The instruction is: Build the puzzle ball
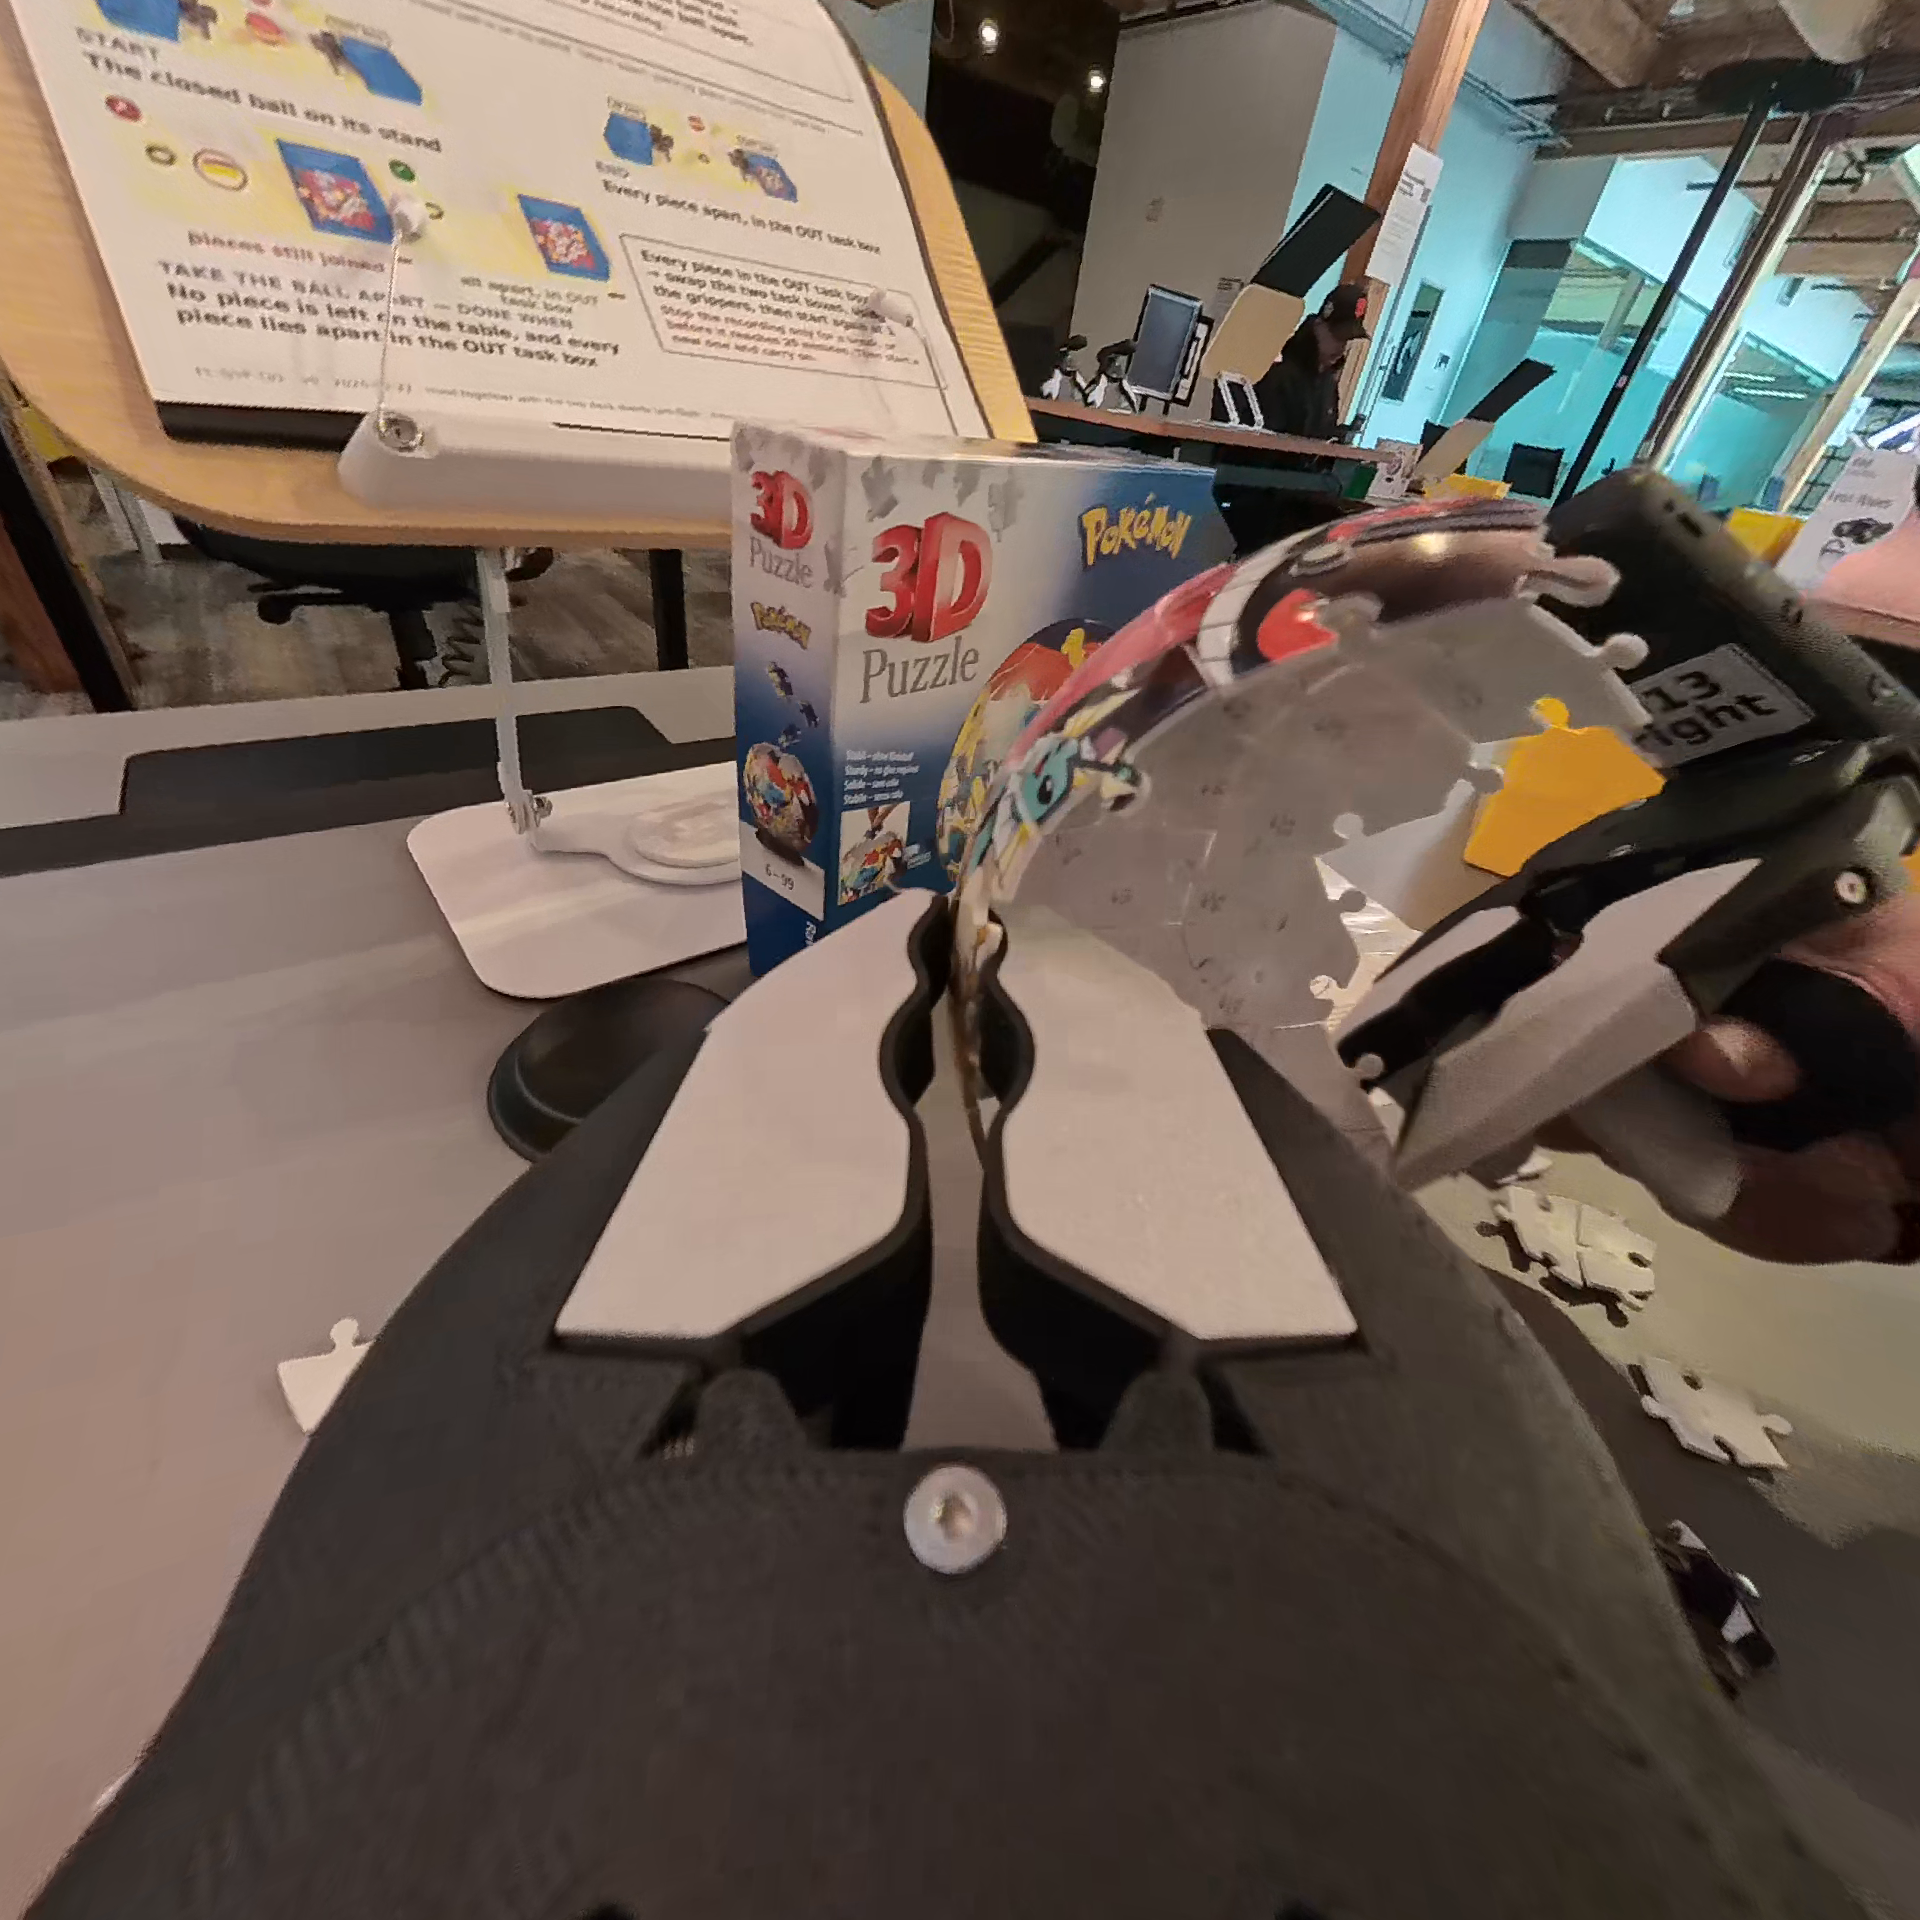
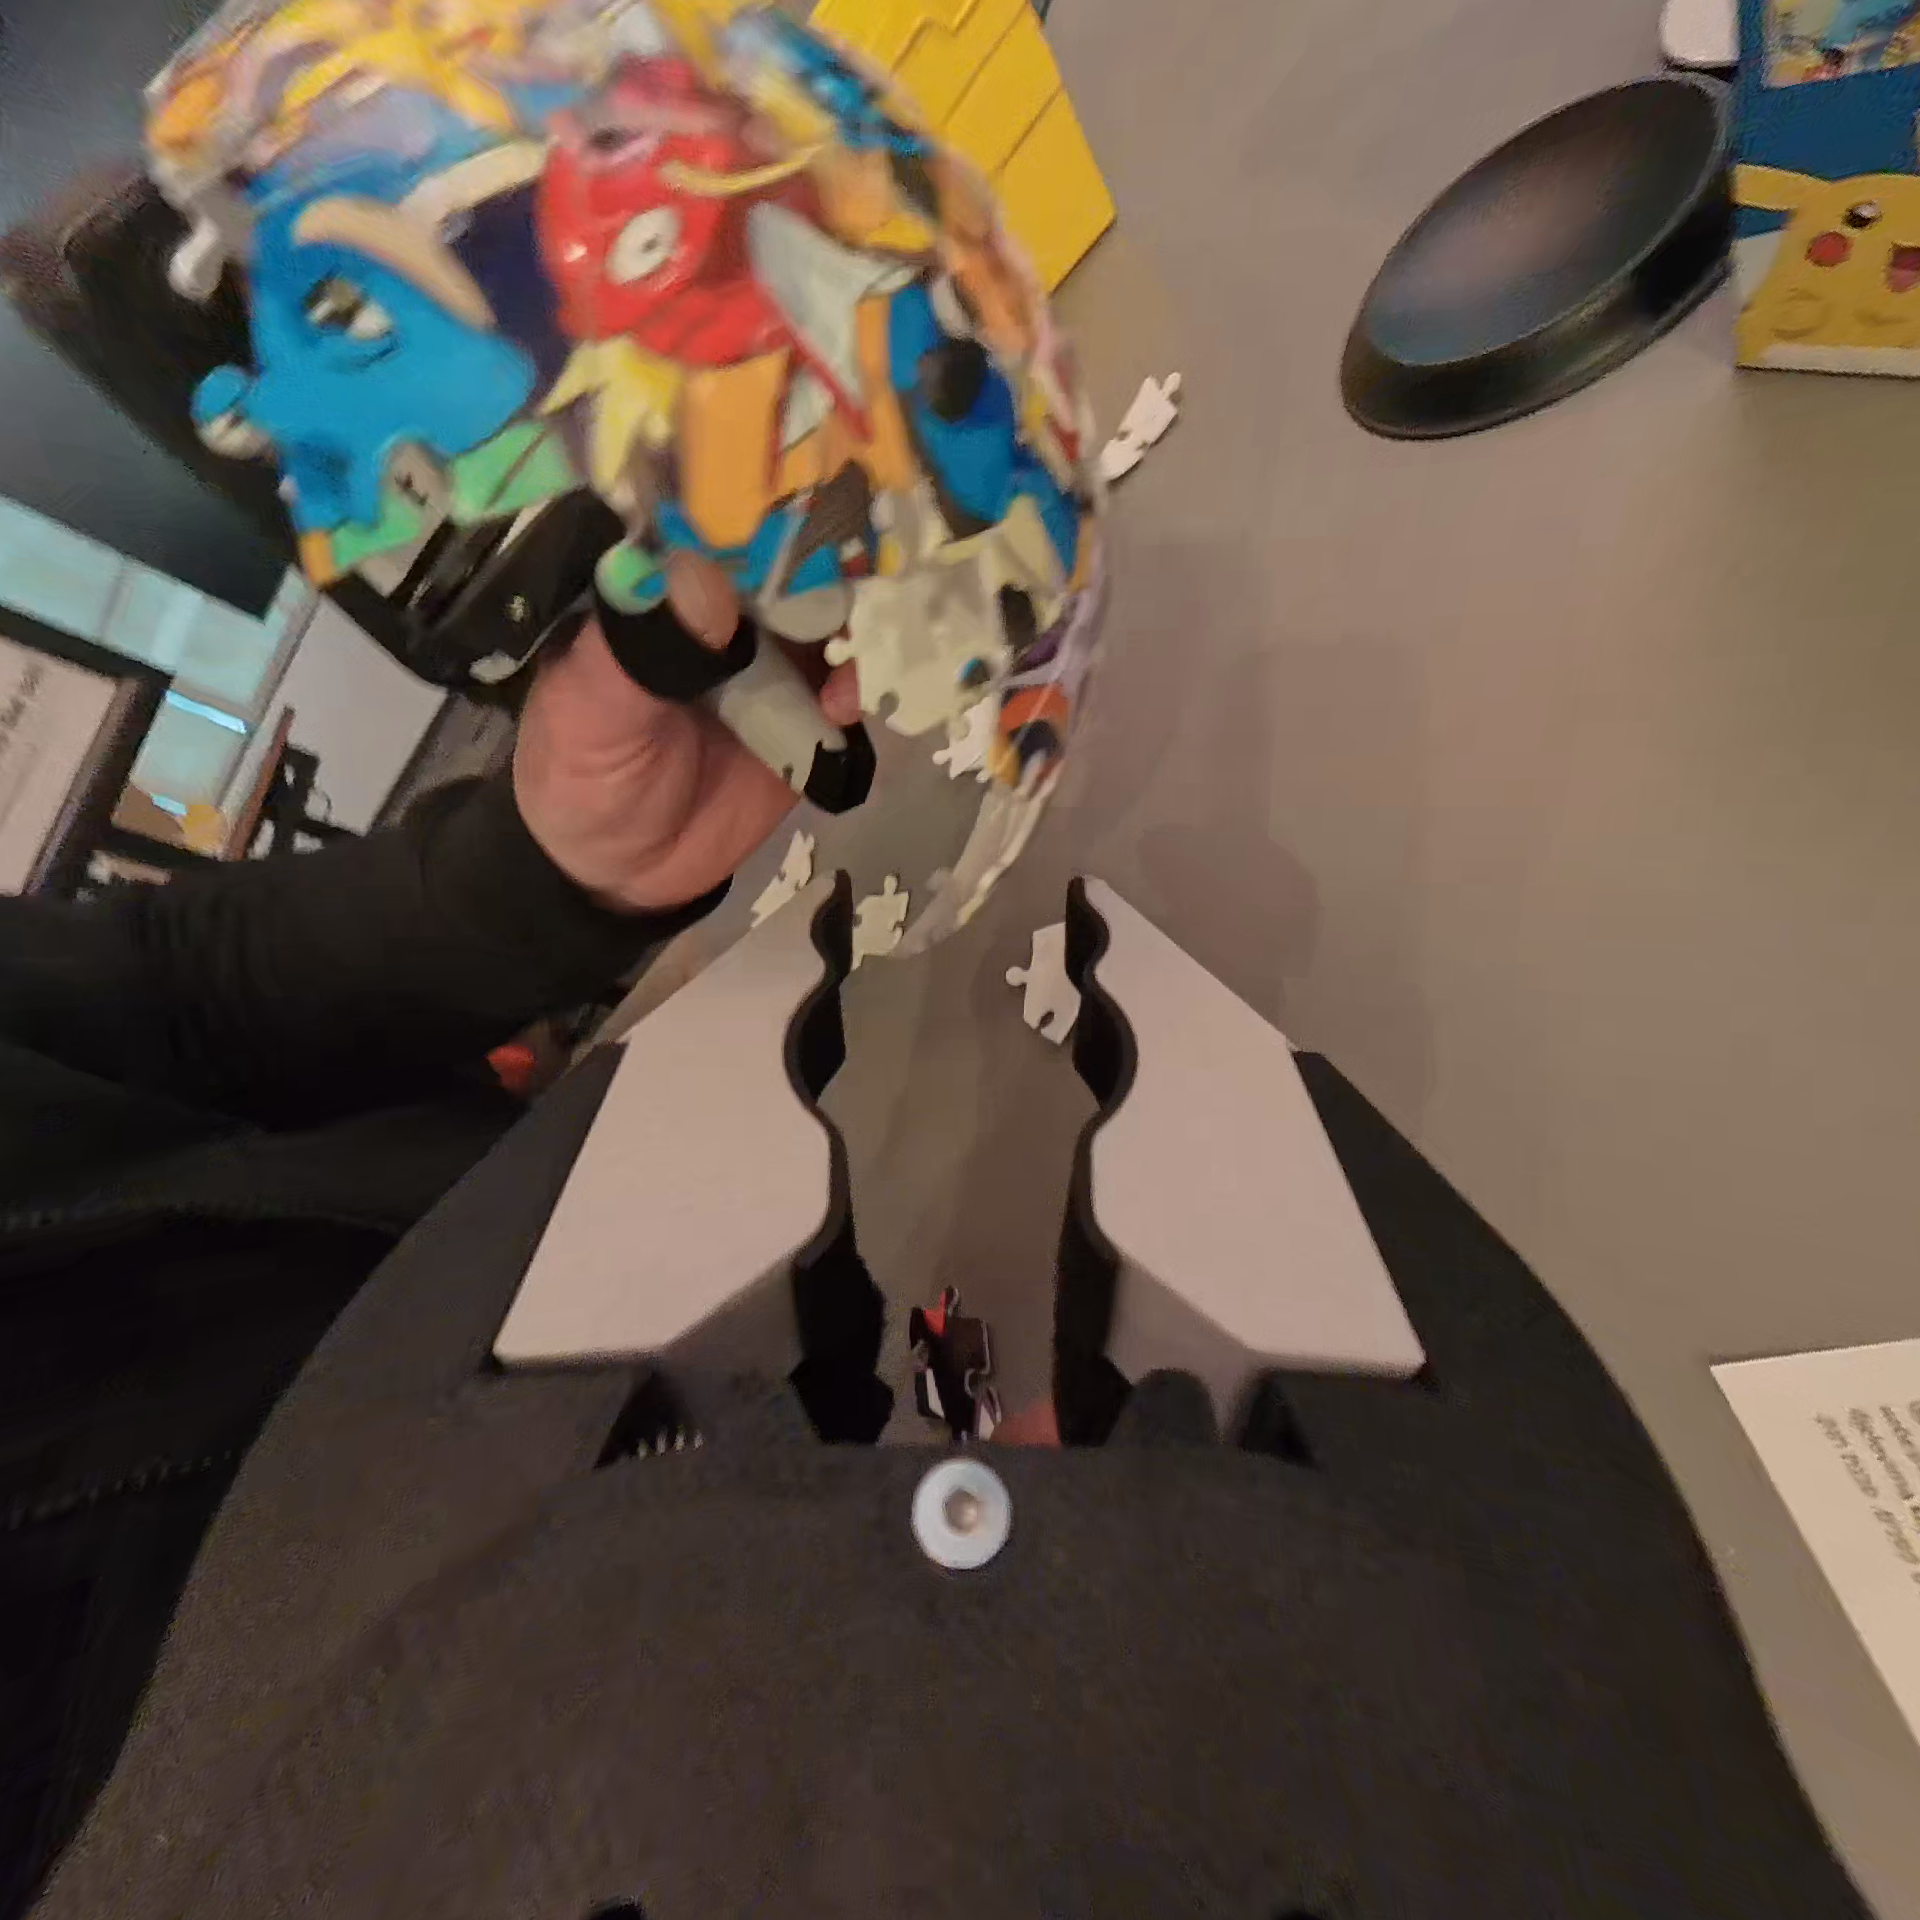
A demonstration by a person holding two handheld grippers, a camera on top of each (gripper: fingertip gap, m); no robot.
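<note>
Left gripper [image 1: 961, 997]: clamped on lower rim of half-built puzzle ball shell [image 1: 1247, 790], held above table | right gripper [image 2: 961, 935]: parted, empty, just below shell edge | loose piece [image 2: 1044, 992]: on table beside right fingertip, nearer right gripper.

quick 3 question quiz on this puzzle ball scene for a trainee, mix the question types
1. True or false: the left gripper is shut on the rim of the half-built ball shell.
2. Multiple choice: the right gripper is A) shut on a loose piece, B) open with nothing between its fingers, C) shut on the box.
3. Fill in: the black round stand sits on the grey table, next to the puzzle ____.

Key
1. True: the fingers pinch the shell's edge.
2. B: the jaws stand apart below the shell.
3. box
</note>
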